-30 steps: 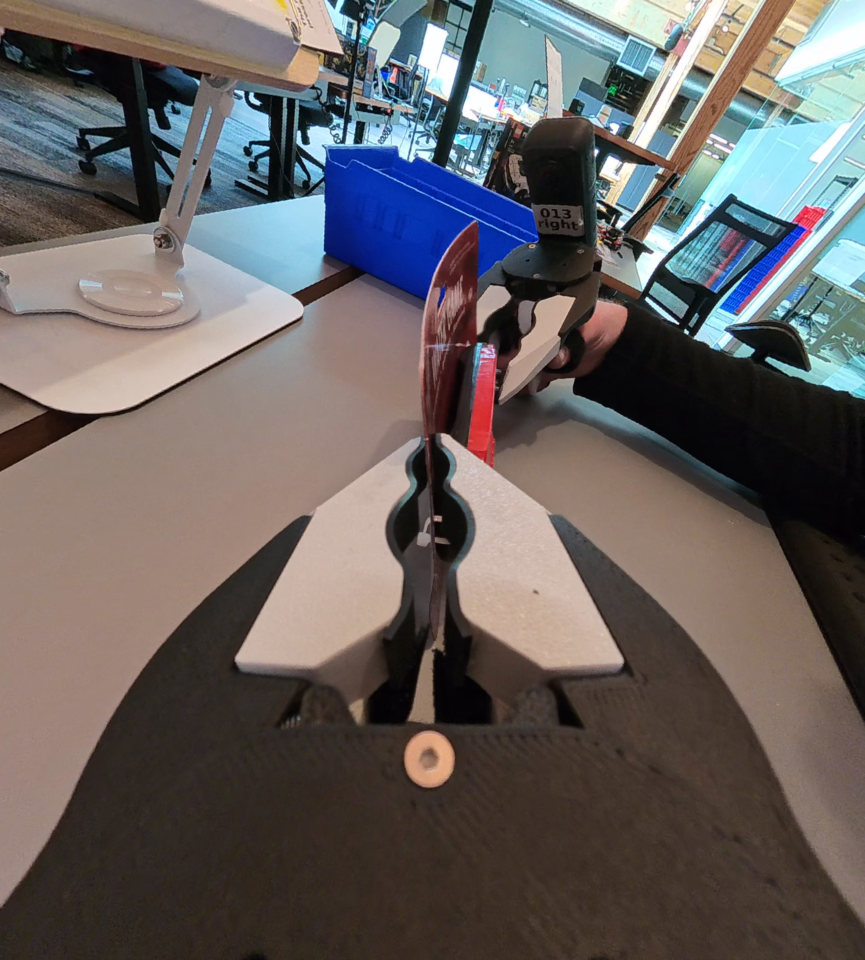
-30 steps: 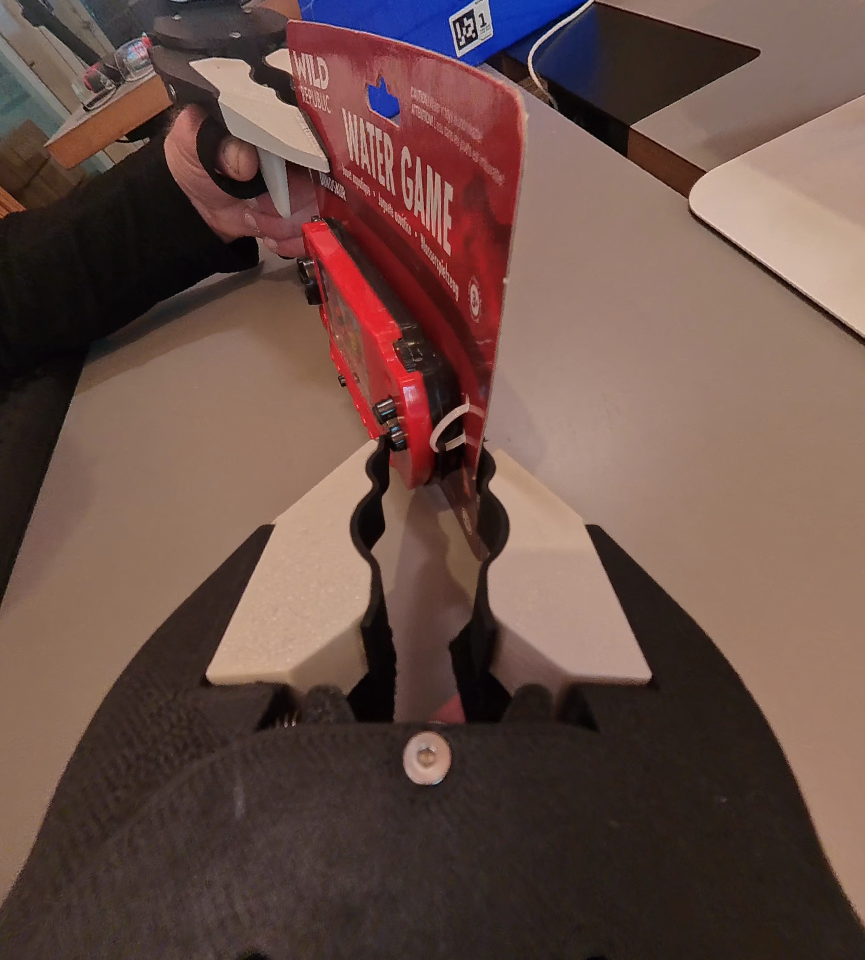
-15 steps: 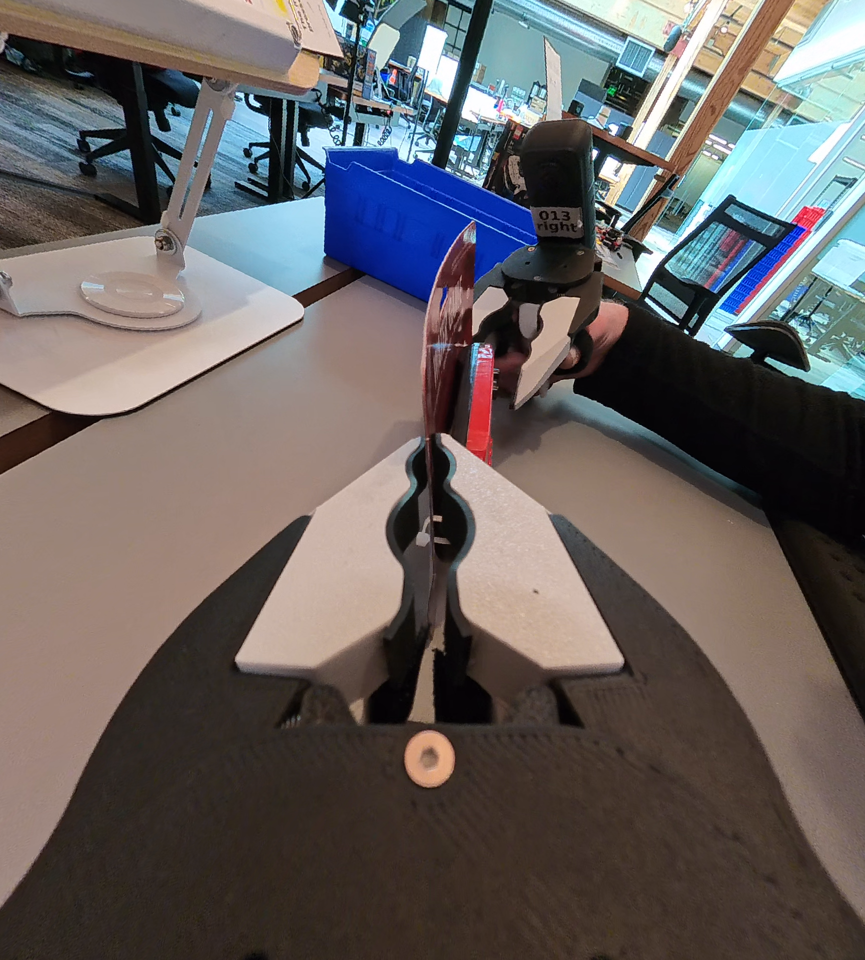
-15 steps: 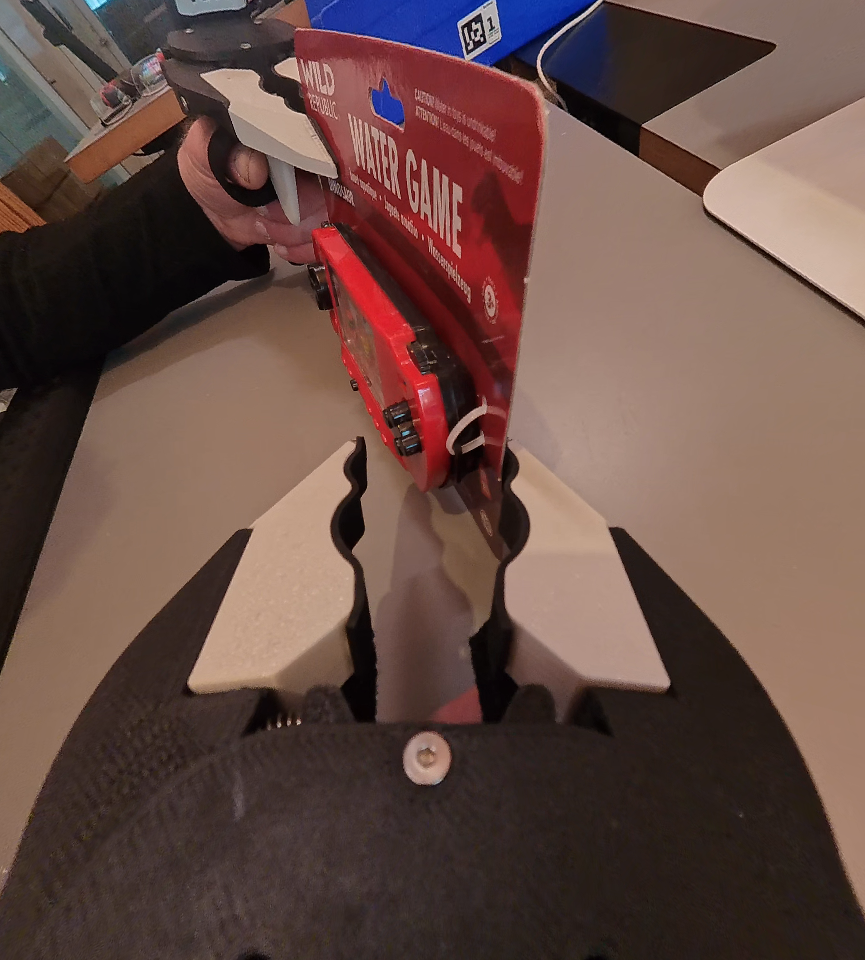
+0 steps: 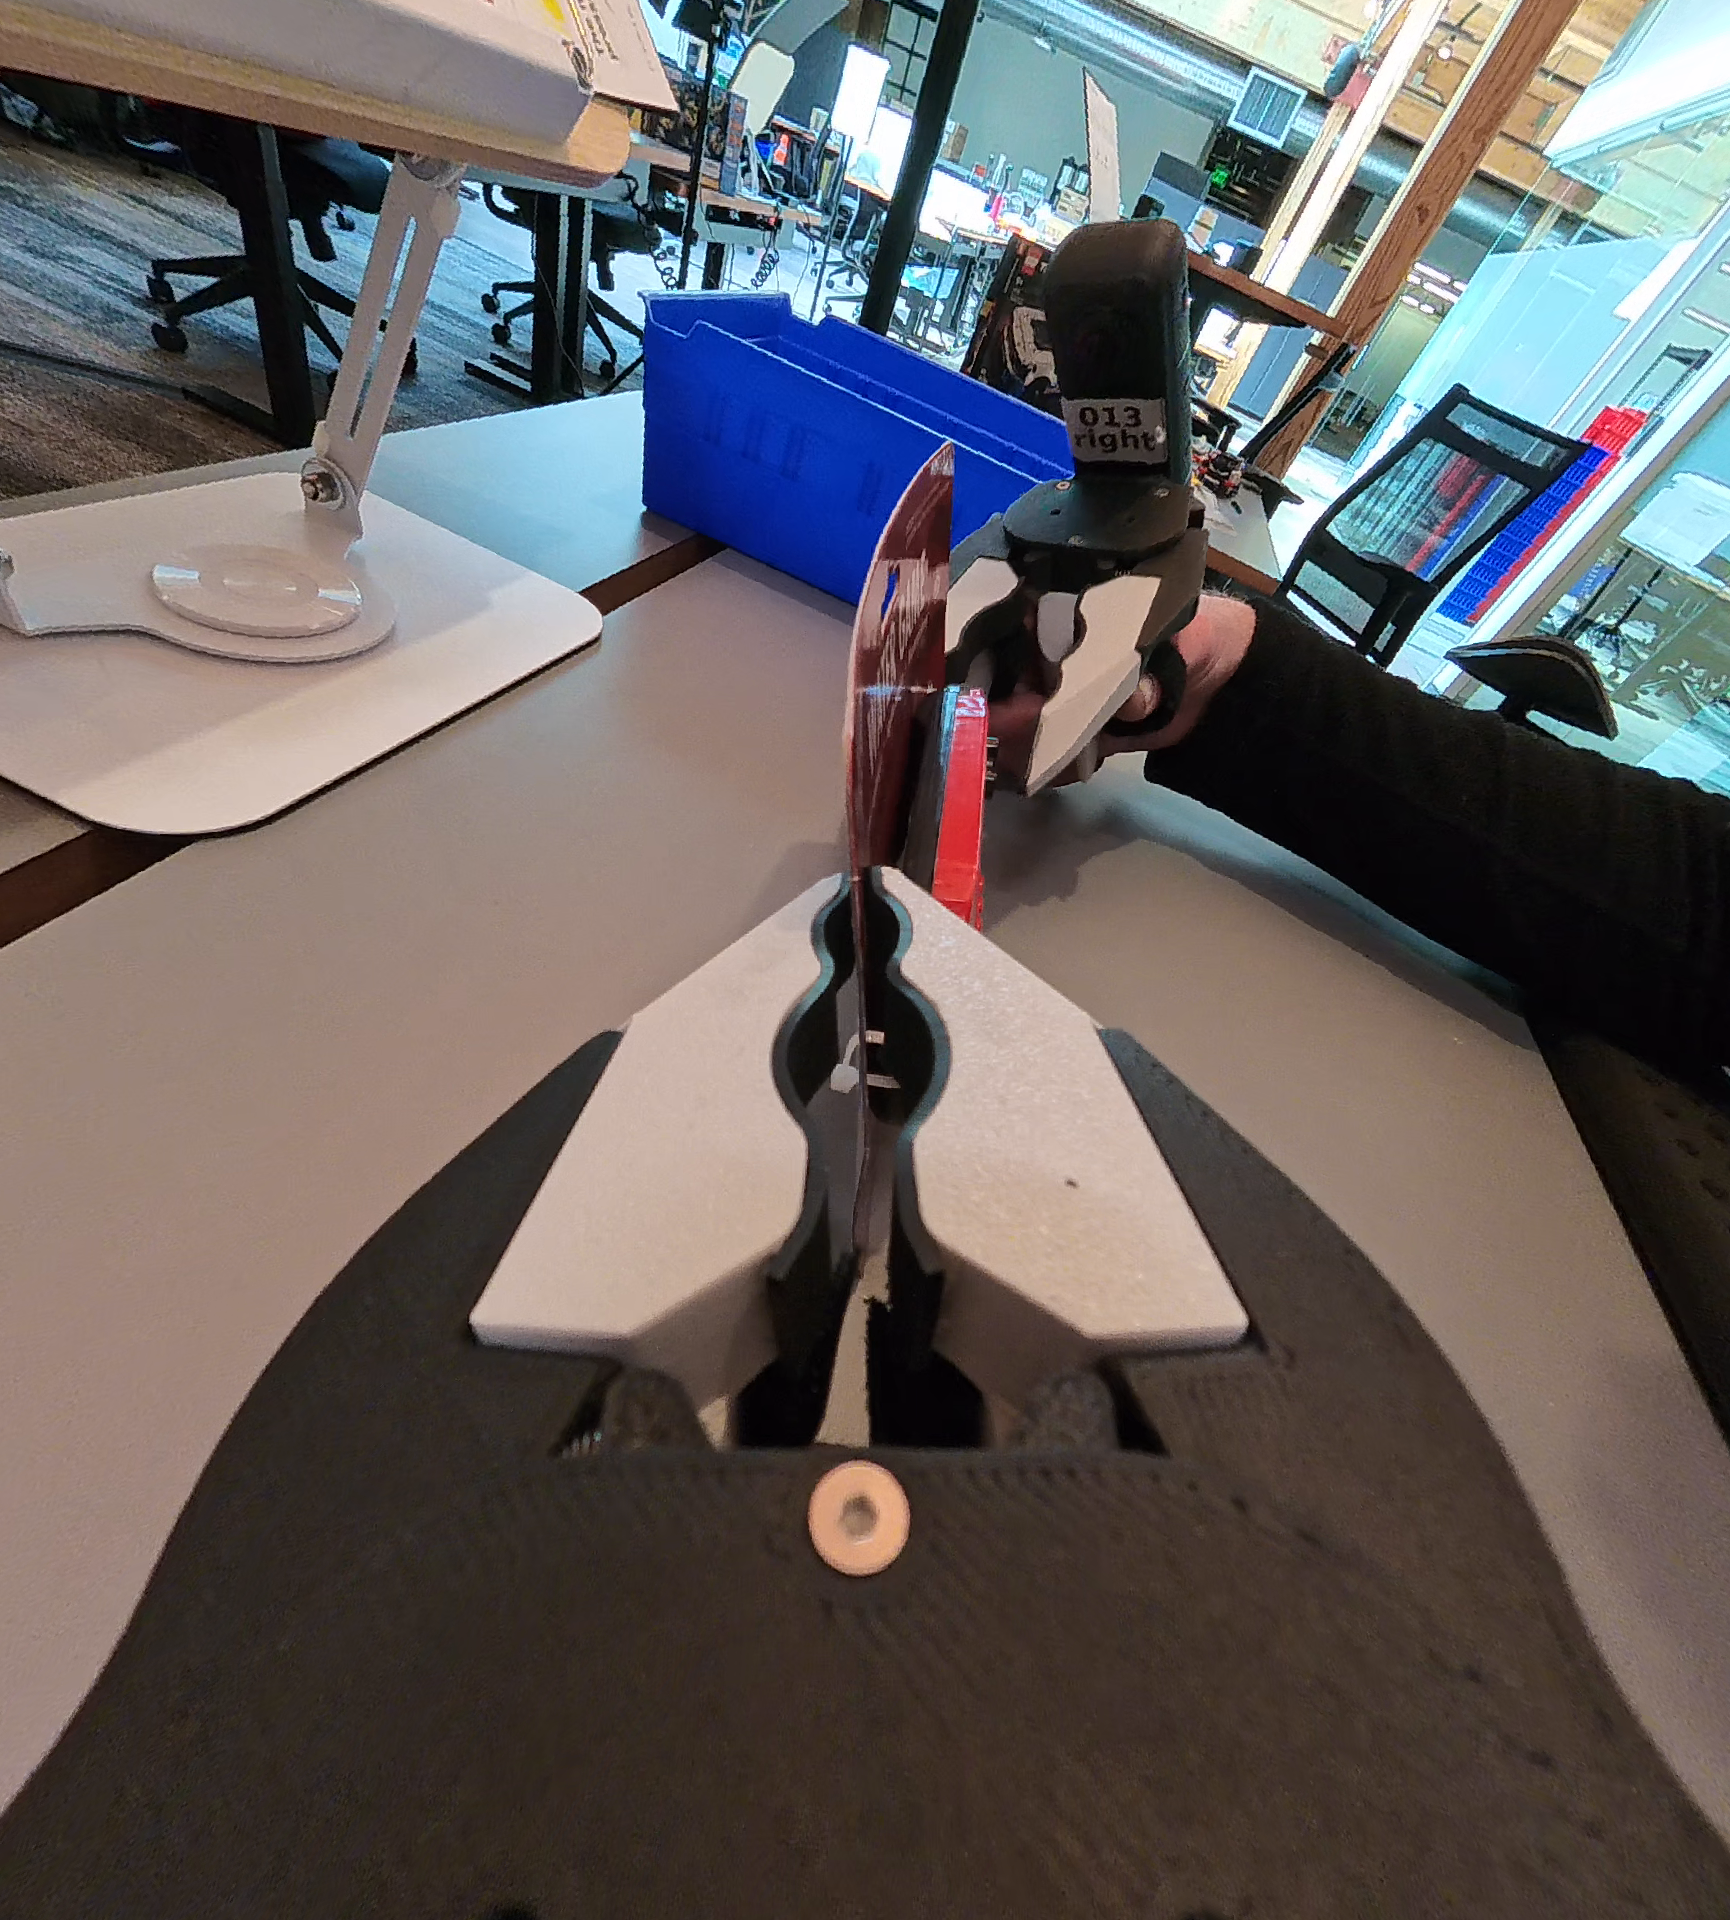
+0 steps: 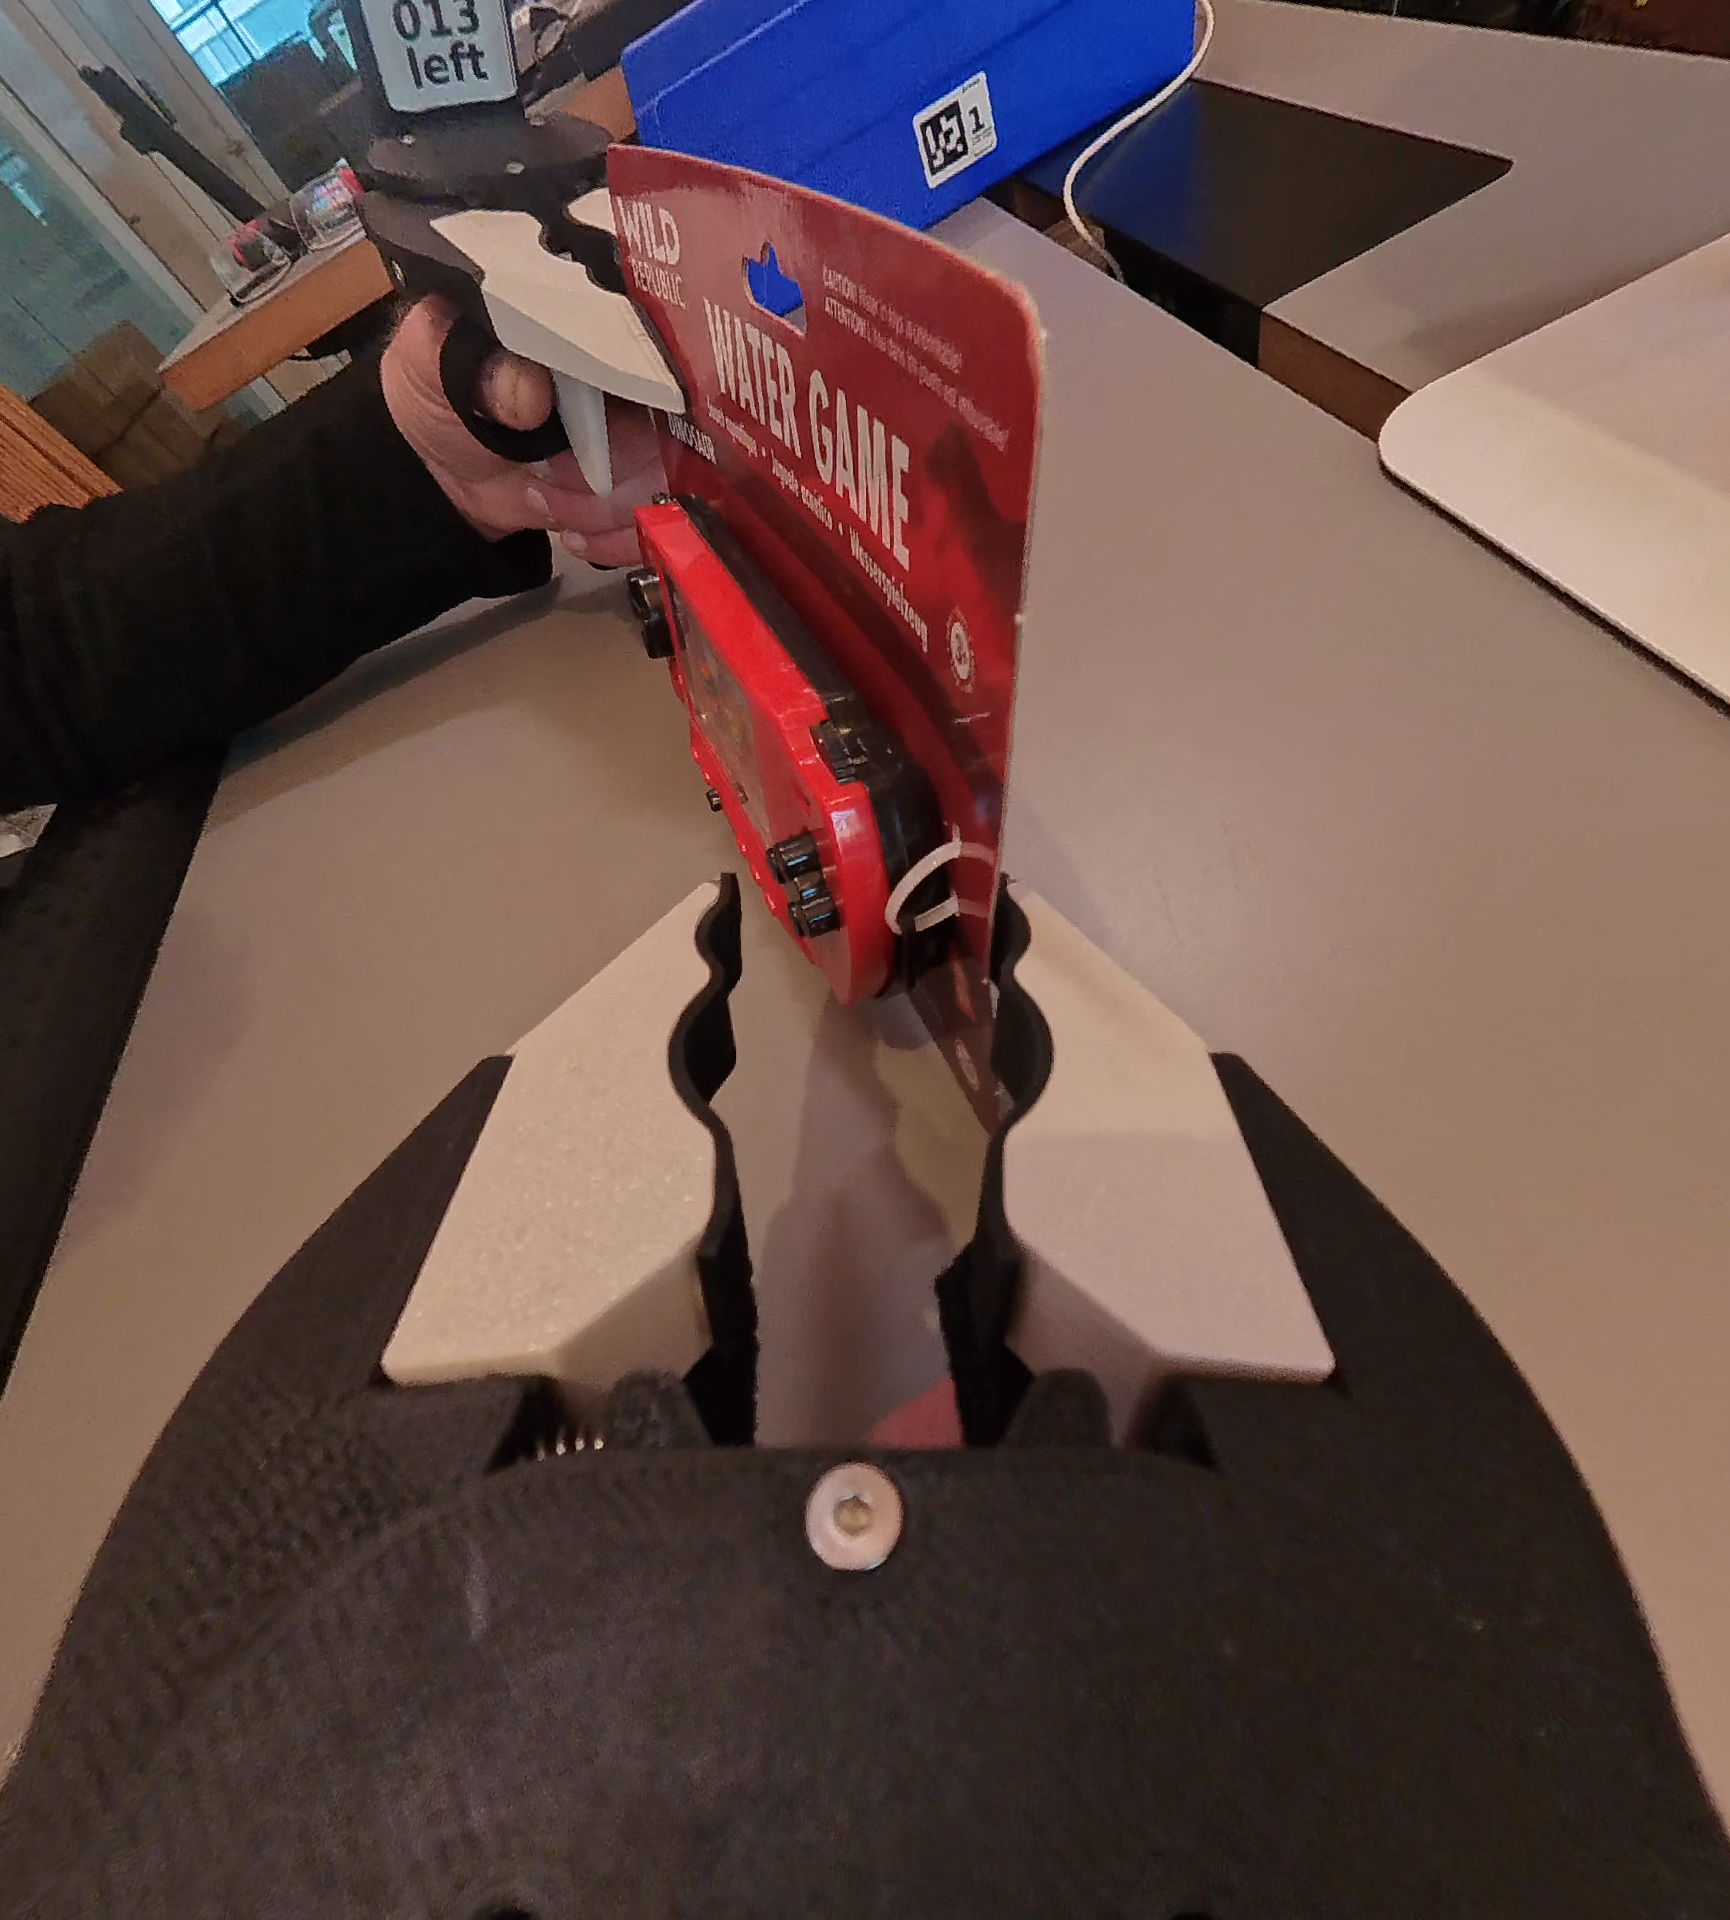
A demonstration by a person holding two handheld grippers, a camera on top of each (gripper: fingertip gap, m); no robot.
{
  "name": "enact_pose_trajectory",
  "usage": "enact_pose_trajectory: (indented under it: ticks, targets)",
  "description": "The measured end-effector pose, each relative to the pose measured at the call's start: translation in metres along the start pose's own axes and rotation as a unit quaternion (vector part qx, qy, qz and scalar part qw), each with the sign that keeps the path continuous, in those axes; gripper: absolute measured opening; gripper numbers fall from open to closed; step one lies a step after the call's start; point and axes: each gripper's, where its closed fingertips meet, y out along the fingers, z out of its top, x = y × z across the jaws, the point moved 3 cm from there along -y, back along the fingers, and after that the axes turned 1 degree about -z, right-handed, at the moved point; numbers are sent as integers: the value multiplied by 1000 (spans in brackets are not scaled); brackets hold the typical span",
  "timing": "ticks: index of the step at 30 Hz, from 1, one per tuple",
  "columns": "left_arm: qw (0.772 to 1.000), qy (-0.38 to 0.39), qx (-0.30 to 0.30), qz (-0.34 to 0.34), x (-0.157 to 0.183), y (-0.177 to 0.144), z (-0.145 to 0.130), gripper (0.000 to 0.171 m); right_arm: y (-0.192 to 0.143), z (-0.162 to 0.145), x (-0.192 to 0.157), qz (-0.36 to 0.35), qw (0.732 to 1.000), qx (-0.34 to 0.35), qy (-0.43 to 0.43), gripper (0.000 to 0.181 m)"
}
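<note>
The left gripper (image 5: 866, 935) pinches the card (image 6: 871, 436) upright at twelve o'clock, toy (image 6: 778, 769) hanging off it, while the right gripper (image 6: 861, 935) gapes around its end, so the thin card could bend or slip.

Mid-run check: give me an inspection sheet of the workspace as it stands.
Surface: grey table, bare around the grippers.
Job's things: red carded toy upright on edge, handheld game tied to its card.
Clutter: blue bin, white stand base at the far side.
Grippers: left gripper shut on the card edge; right gripper open around the toy's other end.
Cables: white cable by the bin.
Surroundings: office desks, chairs, glass walls.
</note>
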Motion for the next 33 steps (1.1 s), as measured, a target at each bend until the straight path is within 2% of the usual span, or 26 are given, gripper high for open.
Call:
enact_pose_trajectory:
  ticks: [2, 7, 16, 21, 24, 33]
  targets:
    - [1000, 0, 0, -1, 0, 0, 0, 0, -2, 1, 1, -3, 1000, 7, 0, 37]
    - [1000, 1, -1, -2, 1, 1, 0, 0, -4, 4, 4, 2, 1000, 27, 14, 35]
    - [1000, -1, 2, 3, -1, -1, 0, 0, -2, 4, 1, -4, 1000, 3, -11, 29]
    - [1000, 1, 0, 3, -1, -1, 0, 0, -2, 3, -1, 2, 1000, 9, 2, 34]
    - [1000, 1, -1, 2, 0, 0, 0, 0, 0, 2, -1, 4, 1000, 6, 7, 48]
    - [1000, 0, -2, 1, 0, 1, -1, 0, -2, 3, -4, 10, 1000, 3, 6, 47]
